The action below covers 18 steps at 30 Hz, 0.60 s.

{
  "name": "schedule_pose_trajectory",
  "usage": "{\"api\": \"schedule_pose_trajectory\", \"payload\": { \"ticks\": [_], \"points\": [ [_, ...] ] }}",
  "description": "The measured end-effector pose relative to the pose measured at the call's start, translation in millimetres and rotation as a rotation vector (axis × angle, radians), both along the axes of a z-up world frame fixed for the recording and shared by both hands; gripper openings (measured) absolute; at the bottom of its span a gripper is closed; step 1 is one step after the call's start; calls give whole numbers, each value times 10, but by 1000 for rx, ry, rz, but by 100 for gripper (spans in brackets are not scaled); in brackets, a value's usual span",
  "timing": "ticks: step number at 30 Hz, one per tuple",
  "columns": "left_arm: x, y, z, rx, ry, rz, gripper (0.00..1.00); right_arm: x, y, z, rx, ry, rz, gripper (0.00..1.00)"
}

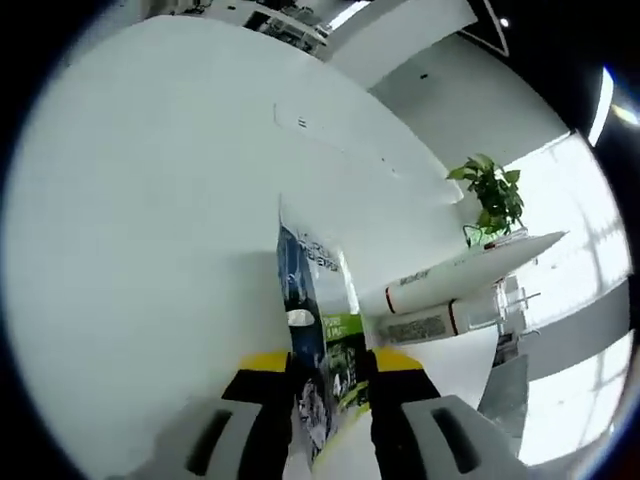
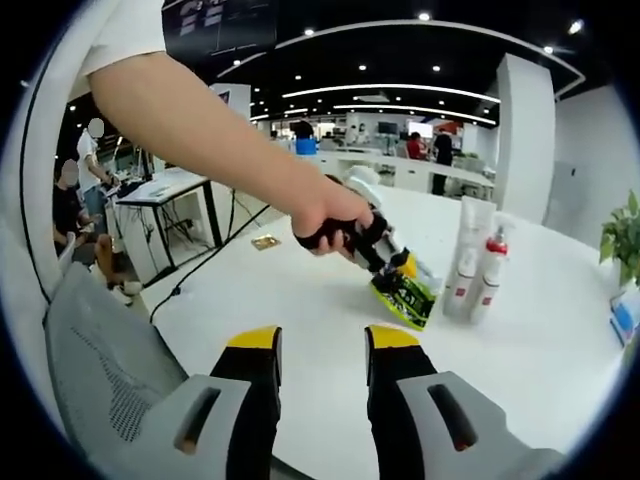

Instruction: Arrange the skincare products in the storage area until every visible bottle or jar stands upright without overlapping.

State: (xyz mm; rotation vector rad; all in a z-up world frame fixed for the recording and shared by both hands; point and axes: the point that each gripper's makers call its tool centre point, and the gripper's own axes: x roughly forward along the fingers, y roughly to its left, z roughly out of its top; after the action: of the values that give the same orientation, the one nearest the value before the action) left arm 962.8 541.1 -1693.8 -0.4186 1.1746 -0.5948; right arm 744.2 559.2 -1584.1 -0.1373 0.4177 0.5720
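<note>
the left gripper (image 1: 330, 385) clamps a flat green-and-blue printed carton (image 1: 322, 330), tilted over the white table (image 2: 300, 320); it looks light, crushable, best pinched across its broad faces. the right gripper (image 2: 320, 370) hangs wide apart. beyond, two white tubes (image 2: 475, 262) stand upright.

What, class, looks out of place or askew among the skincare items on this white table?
The green and black box, clamped in the left gripper, leans on one edge on the white table. Beside it, two white tubes stand upright, not overlapping the box.
</note>
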Motion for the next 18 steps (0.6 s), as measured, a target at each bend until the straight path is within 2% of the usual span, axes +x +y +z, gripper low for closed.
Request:
{"api": "schedule_pose_trajectory", "payload": {
  "ticks": [2,4,6,11,18],
  "points": [
    [7,33,-13,39,-29,-21,40,4,-6,9,0,-5,-2,30],
    [5,36,-25,45,-30,-24,45,3,-4,1,1,1,-1,30],
    [-5,36,-39,37,-20,-27,46,0,0,-1,-2,0,1,30],
    [31,82,-99,73,-41,-34,51,-2,3,-10,-5,4,3,30],
    [29,39,-85,54,-33,-38,51,-7,11,-15,-7,6,9,30]
  ]
}}
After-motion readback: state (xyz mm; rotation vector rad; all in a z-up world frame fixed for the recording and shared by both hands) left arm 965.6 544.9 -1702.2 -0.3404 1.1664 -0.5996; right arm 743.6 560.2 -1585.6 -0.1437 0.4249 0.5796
